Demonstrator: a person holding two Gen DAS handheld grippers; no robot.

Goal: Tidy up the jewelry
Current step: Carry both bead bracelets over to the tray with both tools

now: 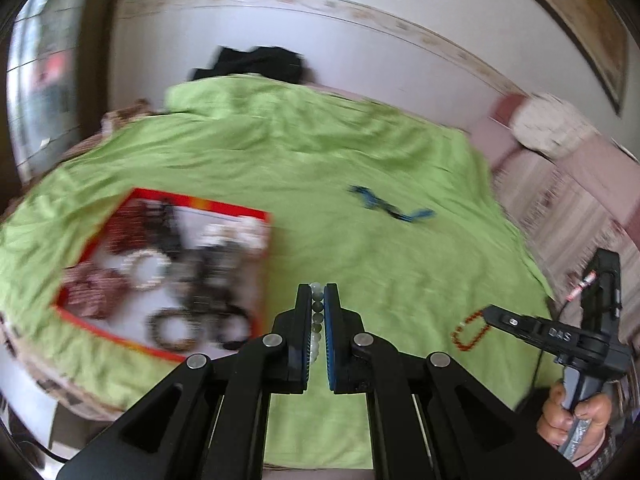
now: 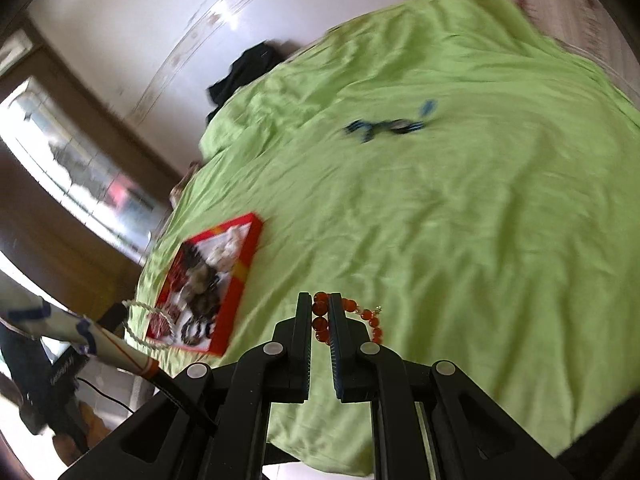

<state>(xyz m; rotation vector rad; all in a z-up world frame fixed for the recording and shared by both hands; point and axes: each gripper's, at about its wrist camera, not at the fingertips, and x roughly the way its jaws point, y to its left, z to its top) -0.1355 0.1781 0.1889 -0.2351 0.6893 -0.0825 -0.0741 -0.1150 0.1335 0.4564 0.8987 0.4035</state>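
My left gripper (image 1: 317,292) is shut on a pale green and white bead bracelet (image 1: 316,312), held above the green bedspread just right of a red-rimmed jewelry box (image 1: 160,272) that holds several bracelets. My right gripper (image 2: 320,300) is shut on an orange-red bead bracelet (image 2: 362,314), which hangs out to the right of its fingers. That gripper and bracelet also show in the left wrist view (image 1: 470,330) at the right. The box shows at the left of the right wrist view (image 2: 236,276), with the pale bracelet (image 2: 148,326) hanging beside it. A blue beaded piece (image 1: 390,204) (image 2: 390,125) lies farther out on the bed.
The green bedspread (image 1: 280,152) covers the bed. A dark garment (image 1: 256,62) lies at its far edge by the white wall. A pink headboard and pillow (image 1: 548,124) are at the right. A window (image 2: 76,168) is to the left.
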